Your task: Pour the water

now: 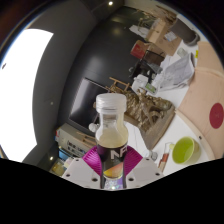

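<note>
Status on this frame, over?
Hand-held gripper shut on small white-capped bottle of amber liquid, upright. Lime-green bowl to its right. Nothing in the way.

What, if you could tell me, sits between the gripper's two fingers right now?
In the gripper view, a bottle with a white cap and amber liquid stands upright between the pink-padded fingers of the gripper, which appear pressed against it.

The bottle (111,133) at lower centre looks like clear, glossy plastic, with a matt whitish plastic cap (111,102). The gripper (112,172) has smooth magenta pads (97,160) pressed on the bottle's sides. At lower right, the green bowl (184,150) seems smooth plastic with a slight sheen. The table (200,125) beneath it is pale and matt. The brown box (157,125) at centre right looks like dull cardboard.
</note>
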`<state>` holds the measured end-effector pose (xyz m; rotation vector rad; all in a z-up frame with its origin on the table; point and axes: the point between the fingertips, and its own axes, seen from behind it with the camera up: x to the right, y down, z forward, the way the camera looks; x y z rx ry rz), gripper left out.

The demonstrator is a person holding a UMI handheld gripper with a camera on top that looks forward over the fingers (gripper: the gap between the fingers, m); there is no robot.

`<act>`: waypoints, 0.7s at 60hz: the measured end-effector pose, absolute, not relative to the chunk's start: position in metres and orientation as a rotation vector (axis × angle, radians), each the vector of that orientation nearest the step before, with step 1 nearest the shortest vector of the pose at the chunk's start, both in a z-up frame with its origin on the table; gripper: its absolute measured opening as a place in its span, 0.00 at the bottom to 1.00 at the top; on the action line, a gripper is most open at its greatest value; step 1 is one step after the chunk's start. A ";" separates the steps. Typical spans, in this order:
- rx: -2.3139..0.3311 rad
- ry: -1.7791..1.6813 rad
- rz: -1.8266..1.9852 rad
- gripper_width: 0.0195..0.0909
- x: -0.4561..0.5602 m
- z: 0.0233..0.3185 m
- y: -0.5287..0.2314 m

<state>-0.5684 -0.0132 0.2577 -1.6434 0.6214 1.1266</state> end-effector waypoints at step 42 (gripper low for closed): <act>-2.009 0.040 -0.017 0.07 -0.312 0.066 -0.011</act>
